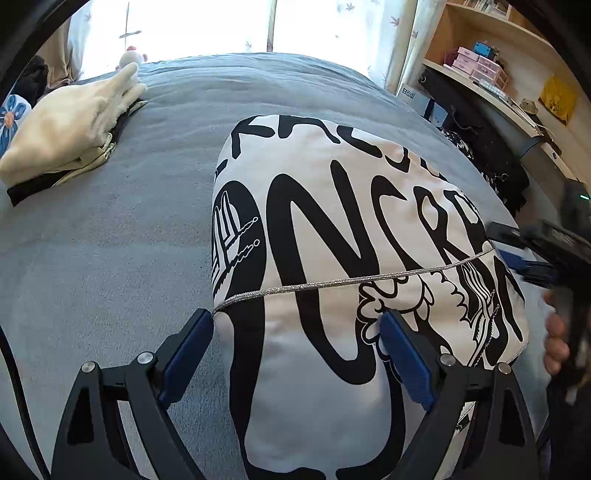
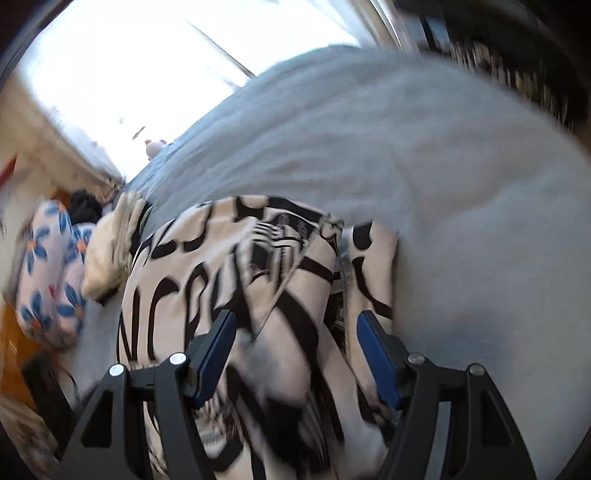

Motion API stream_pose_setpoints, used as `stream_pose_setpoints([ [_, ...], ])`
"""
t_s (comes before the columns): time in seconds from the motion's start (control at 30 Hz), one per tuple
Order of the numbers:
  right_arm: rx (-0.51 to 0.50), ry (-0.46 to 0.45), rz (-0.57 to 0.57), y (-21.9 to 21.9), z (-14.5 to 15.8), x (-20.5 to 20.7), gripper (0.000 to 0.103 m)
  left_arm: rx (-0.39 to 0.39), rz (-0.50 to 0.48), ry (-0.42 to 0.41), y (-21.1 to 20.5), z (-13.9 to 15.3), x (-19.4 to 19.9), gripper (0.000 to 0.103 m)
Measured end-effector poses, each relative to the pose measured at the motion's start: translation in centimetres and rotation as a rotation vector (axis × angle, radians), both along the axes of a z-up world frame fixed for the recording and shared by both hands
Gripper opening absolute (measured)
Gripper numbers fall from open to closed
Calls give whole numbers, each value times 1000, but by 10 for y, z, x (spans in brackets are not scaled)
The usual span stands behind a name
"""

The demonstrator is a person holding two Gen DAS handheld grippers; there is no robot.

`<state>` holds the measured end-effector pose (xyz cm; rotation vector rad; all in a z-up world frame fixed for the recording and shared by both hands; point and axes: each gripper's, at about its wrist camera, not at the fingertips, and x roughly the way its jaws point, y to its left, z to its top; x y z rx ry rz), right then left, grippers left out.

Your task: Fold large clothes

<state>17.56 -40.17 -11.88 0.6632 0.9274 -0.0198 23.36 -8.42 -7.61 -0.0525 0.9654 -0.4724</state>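
Note:
A white garment with large black lettering (image 1: 332,229) lies folded on the grey bed cover (image 1: 110,258), a silver trim line running across it. My left gripper (image 1: 297,325) is open, its blue pads just above the garment's near edge. My right gripper shows at the right edge of the left wrist view (image 1: 517,251), by the garment's right side. In the blurred right wrist view the right gripper (image 2: 295,325) is open over a rumpled part of the garment (image 2: 258,277). Neither gripper holds cloth.
A folded cream garment (image 1: 70,122) lies on a dark one at the bed's far left, also seen in the right wrist view (image 2: 110,251). A flowered pillow (image 2: 48,280) lies left. Shelves with boxes (image 1: 480,62) stand right. A bright window (image 1: 207,22) is behind the bed.

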Motion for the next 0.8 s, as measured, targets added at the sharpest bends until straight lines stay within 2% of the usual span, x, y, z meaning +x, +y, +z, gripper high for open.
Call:
stream_pose_setpoints([
  [0.07,77,-6,-6,-4,-11,9,67,4,-1,0,-1,0,0,91],
  [0.13,101,-34,18,-2,-13,13,43,7,0,0,-2,-1,1,91],
  [0.17,57,-40,37,3,-10,15,19,9,2,0,-4,-1,2,91],
  [0.2,18,-49,53,8,-4,13,12,10,3,0,-5,-1,2,92],
  [0.27,-59,-78,62,18,12,7,8,16,12,2,-8,0,3,92],
  [0.37,-190,-159,56,27,55,-10,6,10,8,-9,-12,3,2,95],
  [0.47,-309,-166,46,29,73,-10,6,1,-6,-33,-23,10,-1,98],
  [0.57,-378,-129,11,20,62,1,6,36,-3,-74,-40,13,-6,101],
  [0.73,-379,30,30,16,-6,26,7,199,11,-141,-68,-7,-12,102],
  [0.8,-413,29,33,21,-5,25,10,209,6,-154,-68,-9,-15,102],
])
